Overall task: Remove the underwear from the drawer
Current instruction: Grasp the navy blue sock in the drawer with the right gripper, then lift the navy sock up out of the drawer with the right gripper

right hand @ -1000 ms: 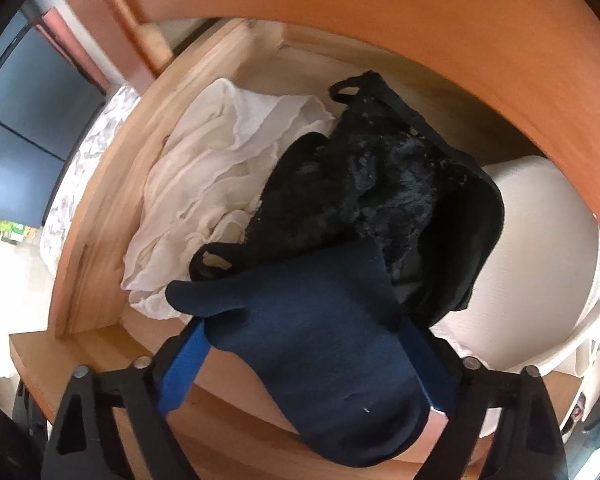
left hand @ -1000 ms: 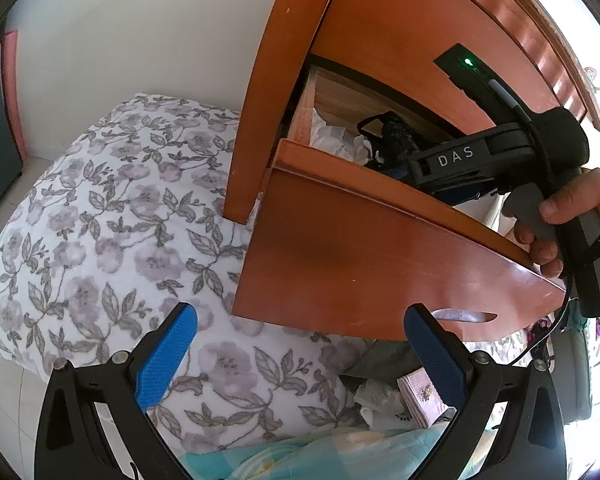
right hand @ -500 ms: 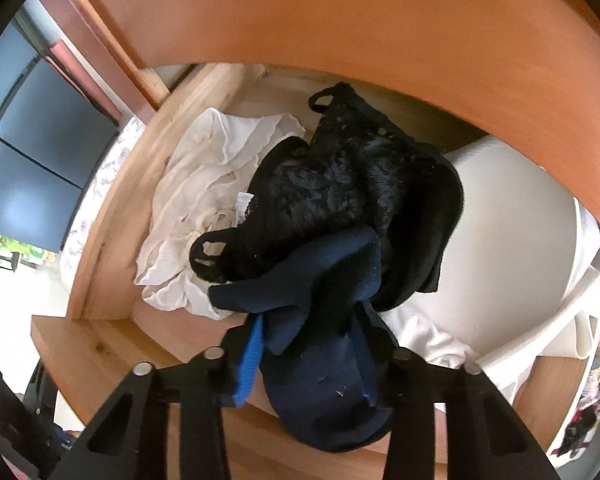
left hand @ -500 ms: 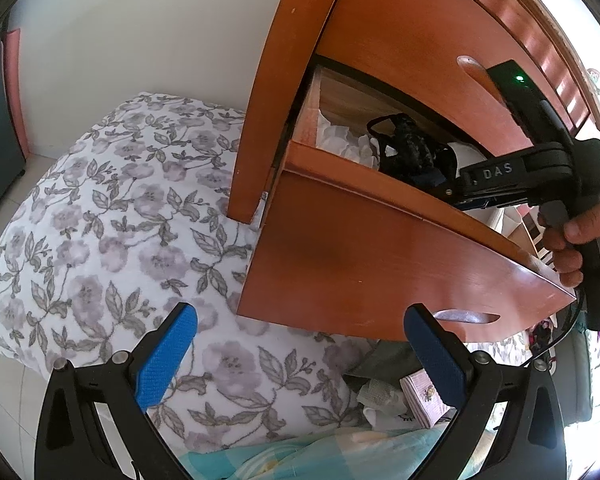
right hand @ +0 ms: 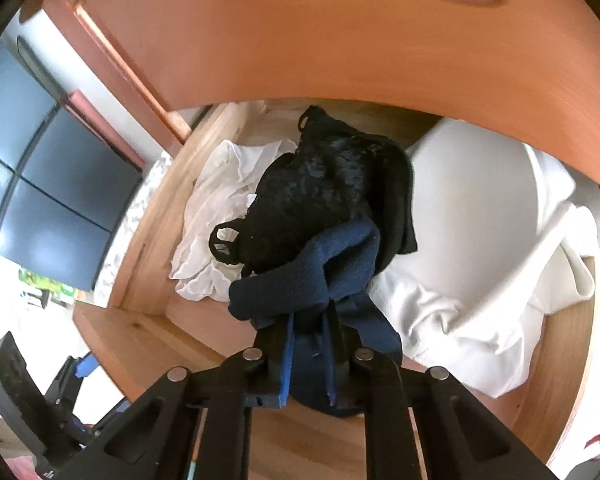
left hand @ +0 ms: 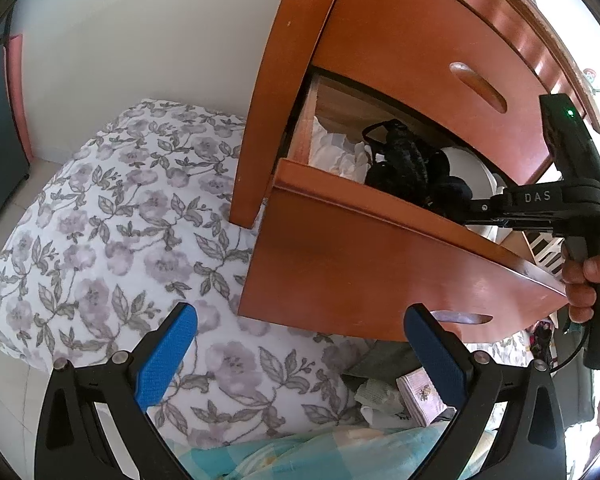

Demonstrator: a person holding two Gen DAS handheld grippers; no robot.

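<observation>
A plain white wall [left hand: 148, 40] stands behind a bed [left hand: 100, 240] with a grey floral cover. Beside it is a reddish wooden dresser [left hand: 412, 40], brightly daylit. Pale floor tiles [left hand: 4, 408] show lower left.

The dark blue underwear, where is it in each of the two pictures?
Left wrist view: the dark blue underwear shows just above the open drawer's front edge, at the tip of the right gripper.
Right wrist view: low in the middle, pinched in the right gripper, whose jaws have just been closing on it.
Shared landmark: the black lace garment, right beside it.
</observation>
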